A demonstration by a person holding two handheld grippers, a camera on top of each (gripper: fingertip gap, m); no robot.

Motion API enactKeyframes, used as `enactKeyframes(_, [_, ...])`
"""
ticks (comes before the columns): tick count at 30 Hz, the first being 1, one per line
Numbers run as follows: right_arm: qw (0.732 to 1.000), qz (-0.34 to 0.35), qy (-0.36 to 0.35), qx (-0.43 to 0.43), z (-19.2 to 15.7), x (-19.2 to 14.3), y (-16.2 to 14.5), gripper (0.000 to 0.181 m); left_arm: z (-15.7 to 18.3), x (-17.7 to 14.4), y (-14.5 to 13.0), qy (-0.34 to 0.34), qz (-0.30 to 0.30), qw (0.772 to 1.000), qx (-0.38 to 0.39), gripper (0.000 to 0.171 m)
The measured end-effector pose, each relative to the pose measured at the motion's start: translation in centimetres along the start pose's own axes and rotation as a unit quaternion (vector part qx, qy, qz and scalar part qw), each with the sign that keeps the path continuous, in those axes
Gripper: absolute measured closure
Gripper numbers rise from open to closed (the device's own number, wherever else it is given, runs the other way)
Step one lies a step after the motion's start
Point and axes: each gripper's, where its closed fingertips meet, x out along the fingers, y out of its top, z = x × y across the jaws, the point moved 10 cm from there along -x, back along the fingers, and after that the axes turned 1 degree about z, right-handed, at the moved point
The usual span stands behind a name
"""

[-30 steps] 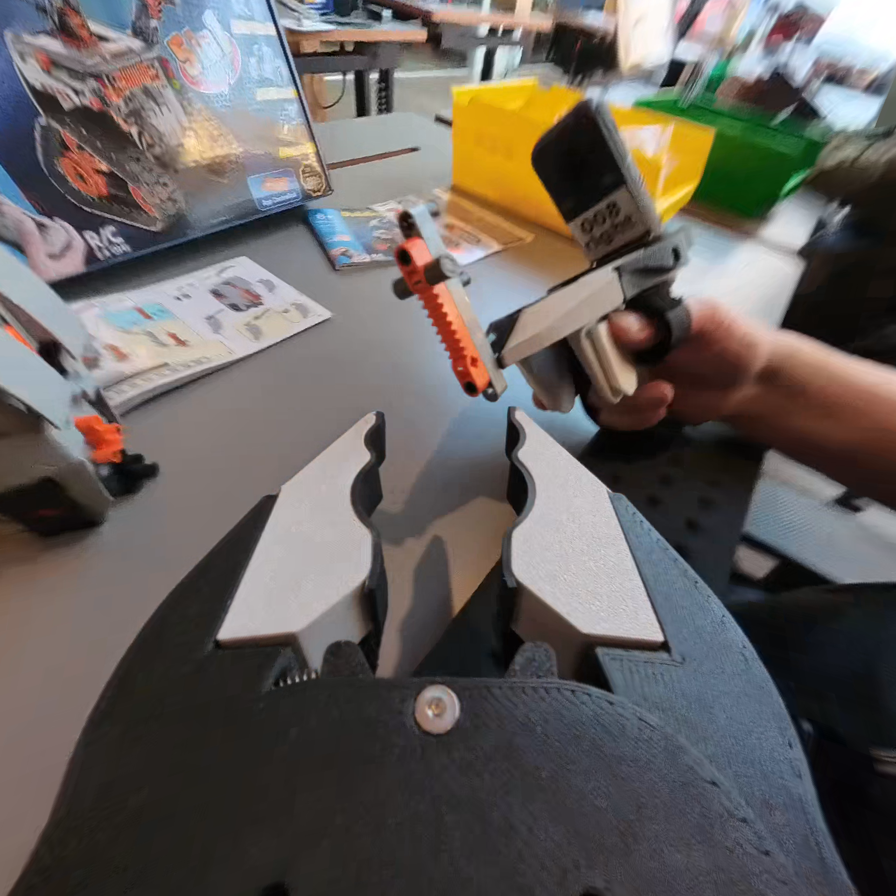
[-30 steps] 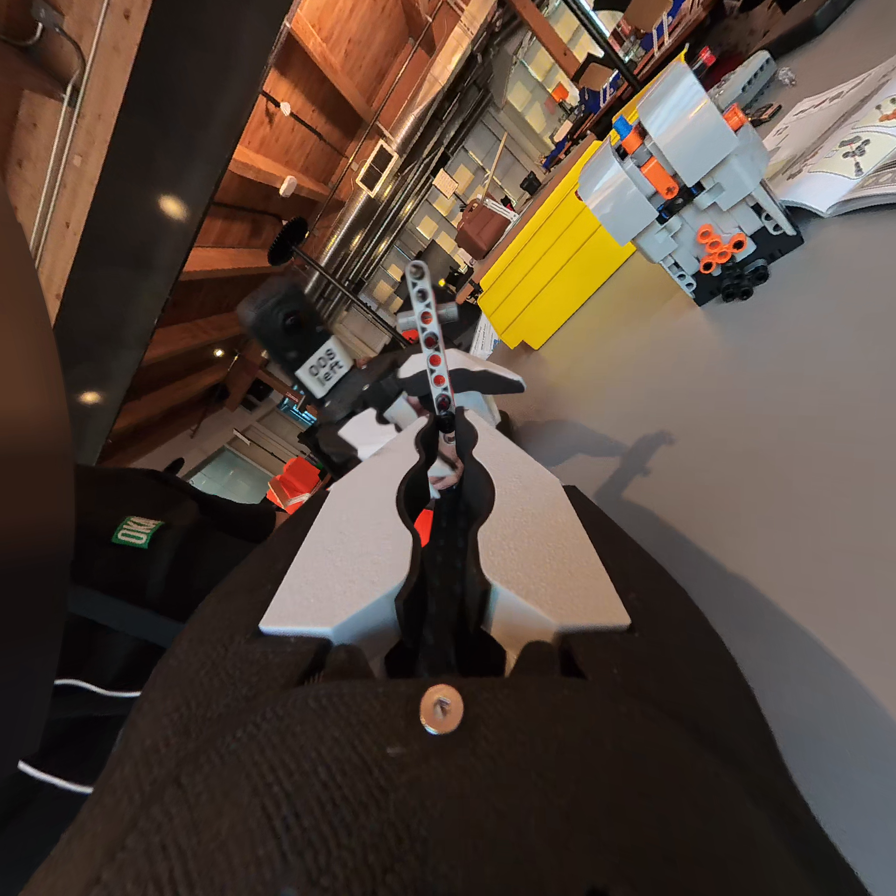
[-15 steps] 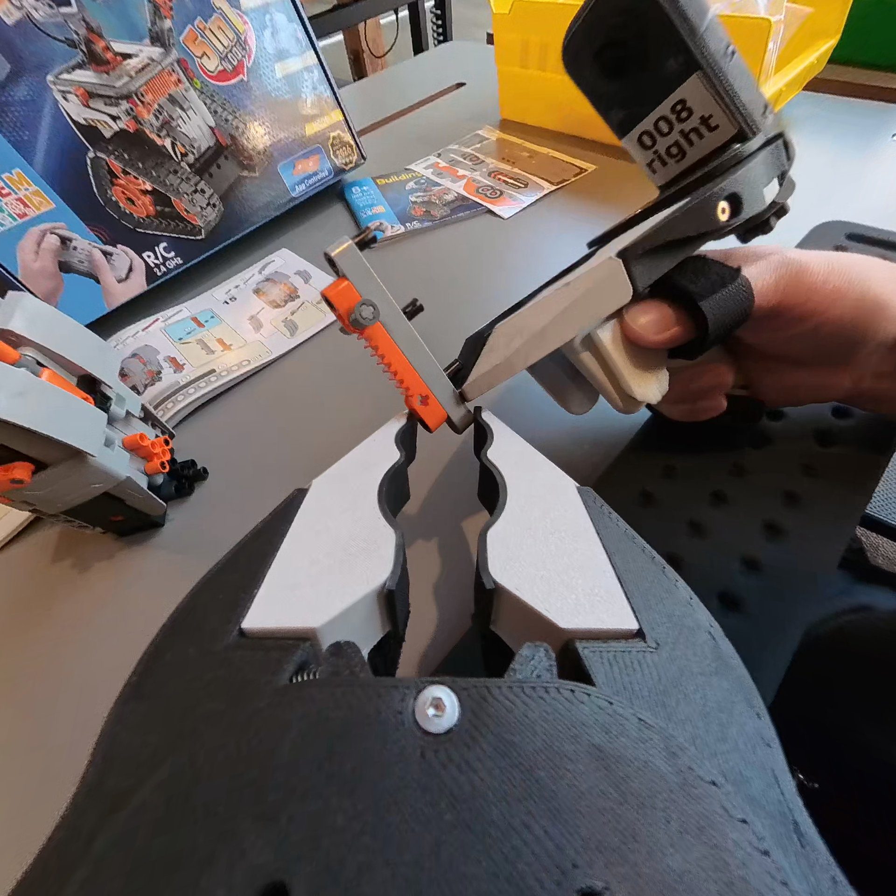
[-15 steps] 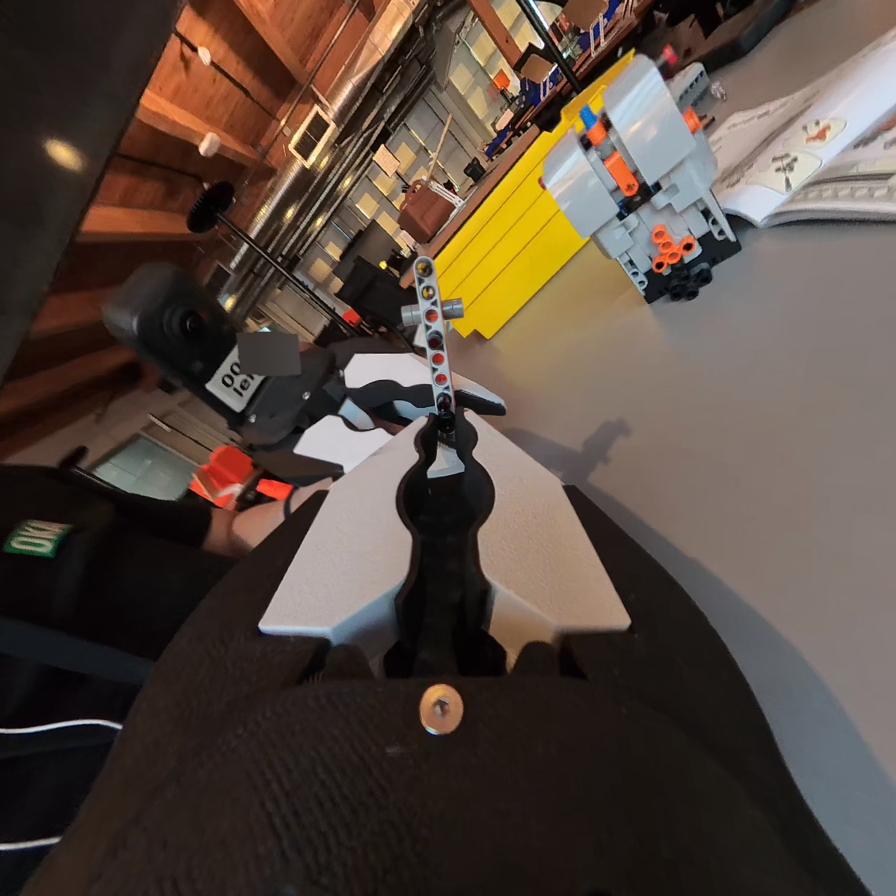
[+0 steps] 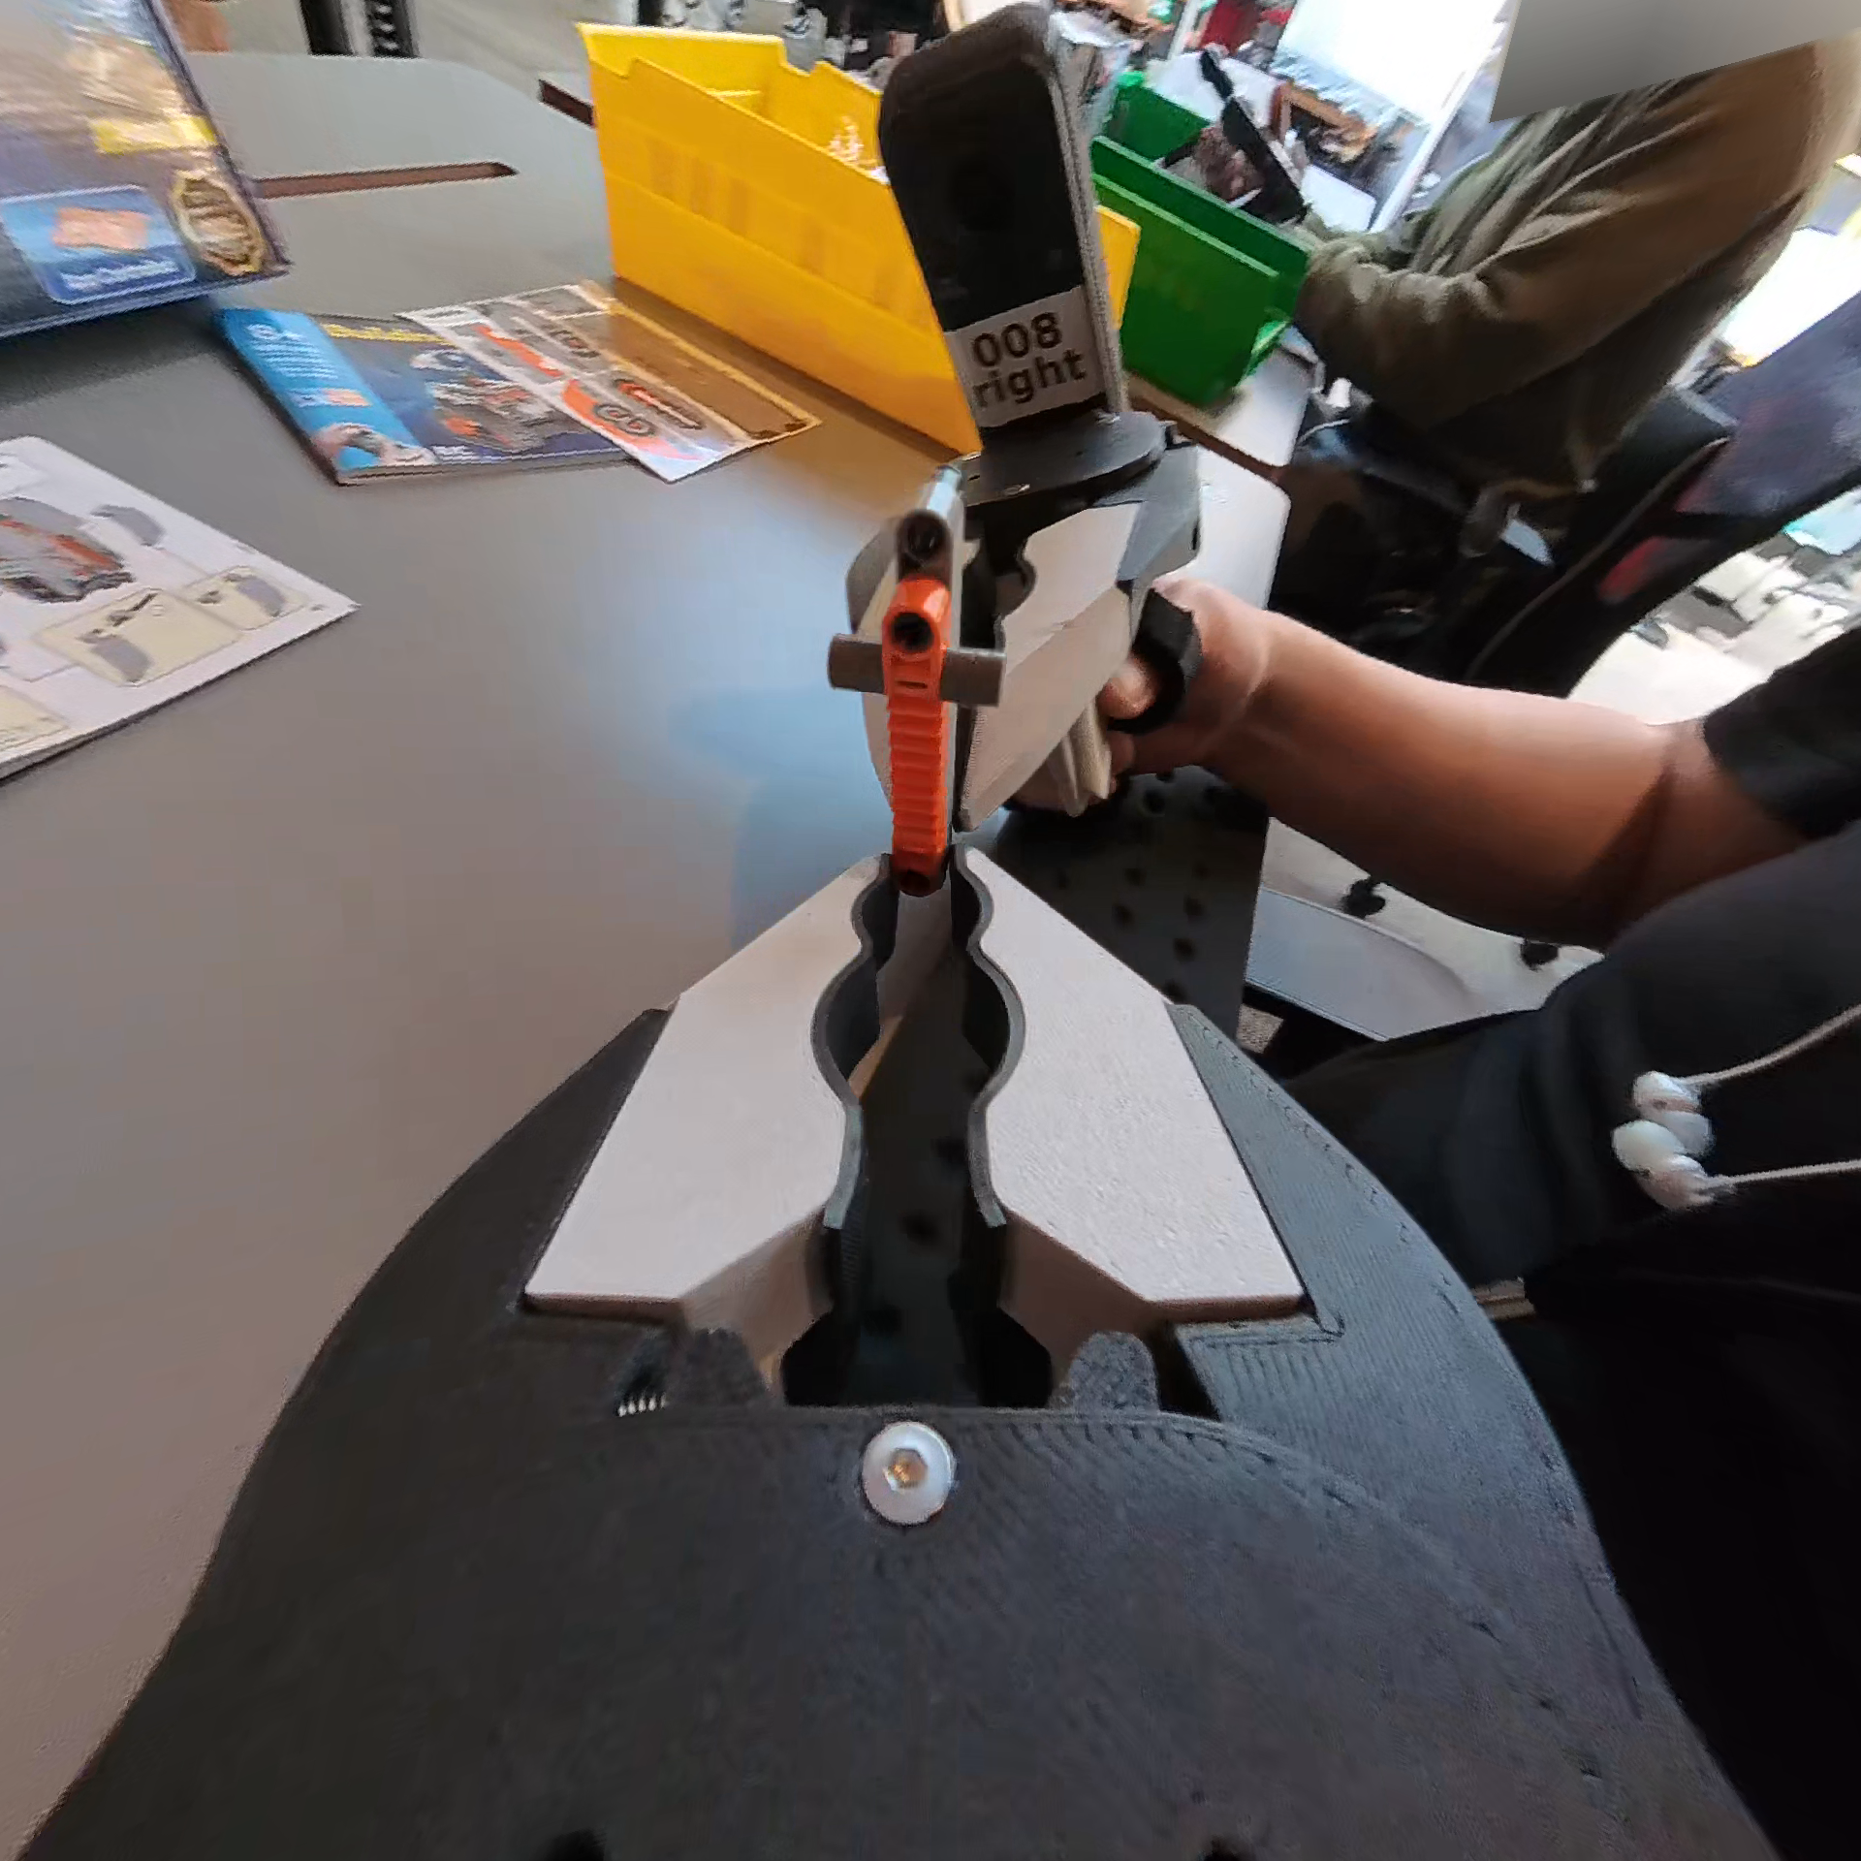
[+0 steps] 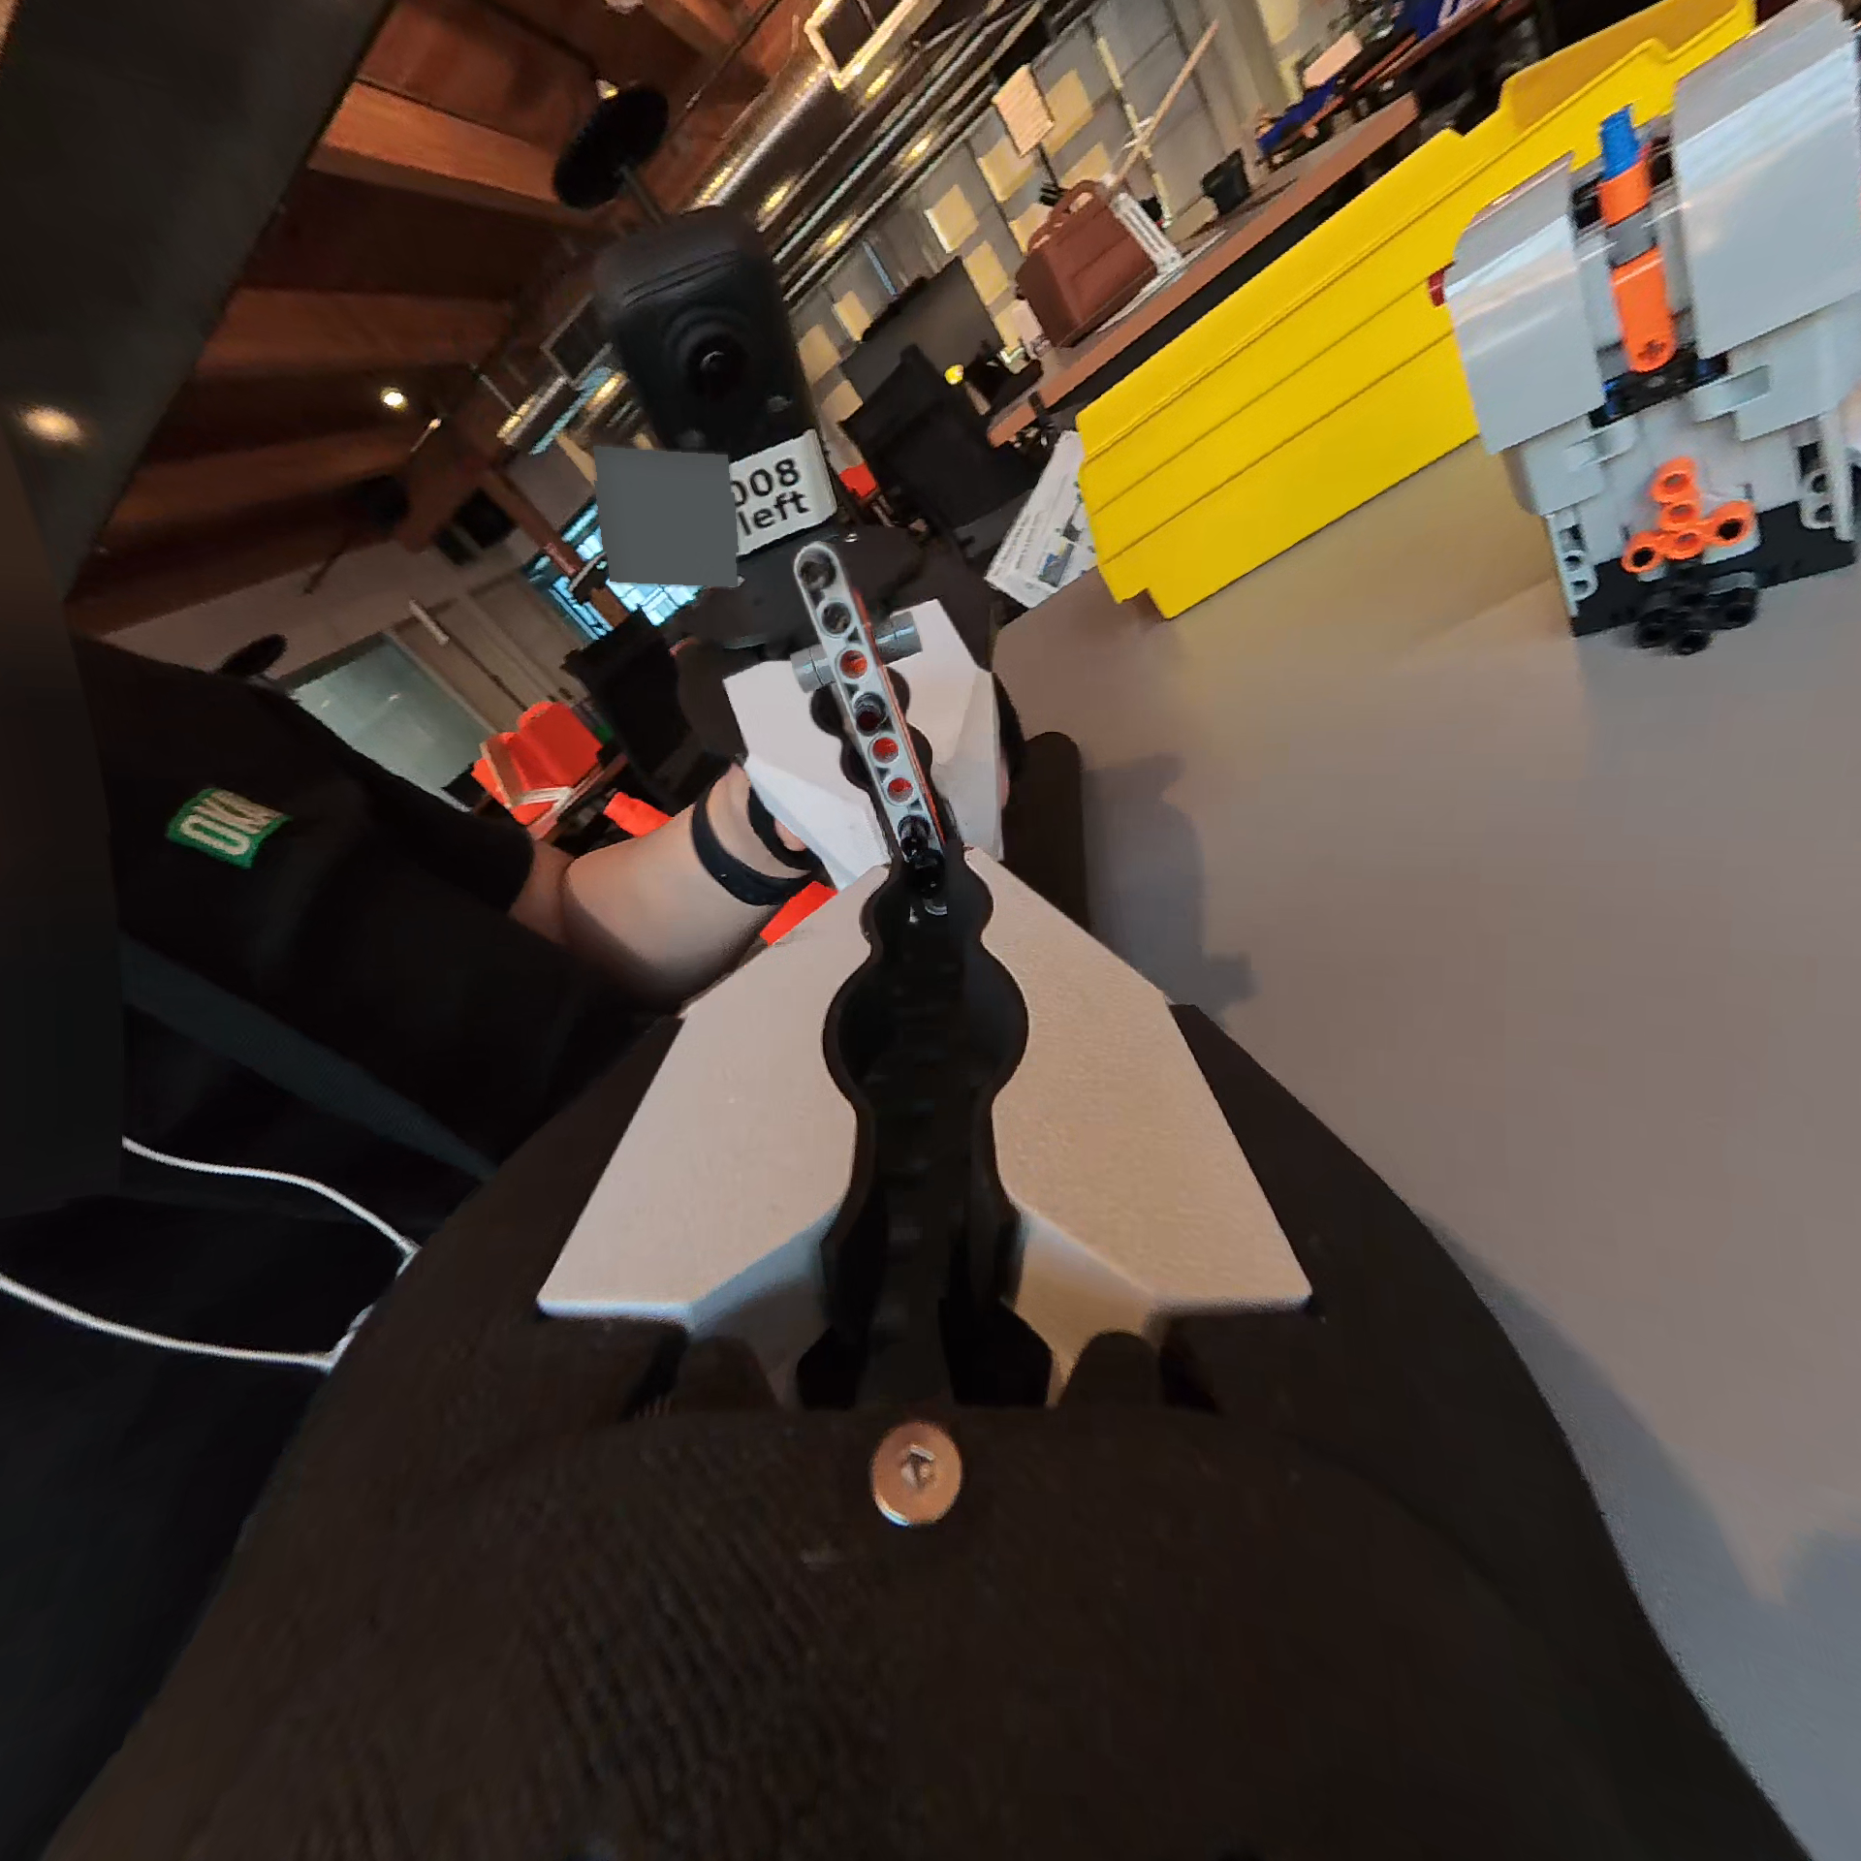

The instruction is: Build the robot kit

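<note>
A thin toy-brick assembly (image 5: 916, 745), an orange toothed rack on a grey holed beam with a grey cross pin, stands upright above the grey table (image 5: 453, 806). My left gripper (image 5: 918, 874) is closed on its lower orange end. My right gripper (image 6: 921, 881) is shut on the same lower end of the assembly (image 6: 871, 725), gripping it from the opposite side. The two grippers face each other tip to tip. The right gripper also shows in the left wrist view (image 5: 962, 806), held by a hand. One of the left gripper's fingers (image 6: 796, 765) shows behind the beam in the right wrist view.
A yellow bin (image 5: 765, 232) and a green bin (image 5: 1188, 282) stand at the back. Booklets (image 5: 423, 393), an instruction sheet (image 5: 131, 604) and a toy box (image 5: 91, 151) lie to the left. A grey-and-orange built model (image 6: 1662, 403) stands on the table. A person in an olive sleeve (image 5: 1511, 282) sits behind. Left and right tips are no more than a few centimetres apart. From either gripper's tips it is about 20 cm to the grey-and-orange built model (image 6: 1662, 403).
The right gripper brought the assembly in and turned it upright. My left gripper's jaws went from wide open to closed on its lower orange end.
</note>
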Motion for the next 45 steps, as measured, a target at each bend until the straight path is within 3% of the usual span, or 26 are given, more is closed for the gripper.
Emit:
enactKeyframes(20, [0.996,-0.089,0.020,-0.017,1.0,-0.3,0.2,0.175,-1.0,0.5,-1.1,-0.055,-0.004,0.998,-0.023,0.166])
enactKeyframes(28, [0.997,-0.081,0.016,-0.006,1.9,-0.9,0.3,0.176,-1.9,0.3,-1.0,-0.072,0.006,0.996,-0.045,0.156])
enactKeyframes(31, [0.996,-0.082,0.019,-0.003,2.0,-0.8,0.3,0.176,-2.1,0.5,-1.0,-0.064,0.008,0.997,-0.050,0.166])
enactKeyframes(42, [0.997,-0.074,0.010,-0.011,2.2,-0.4,0.4,0.168,-2.4,1.1,-1.1,-0.069,-0.022,0.996,-0.056,0.166])
enactKeyframes(45, [0.996,-0.085,0.007,-0.015,2.2,-0.3,0.3,0.175,-2.4,1.4,-1.2,-0.066,-0.030,0.996,-0.054,0.166])
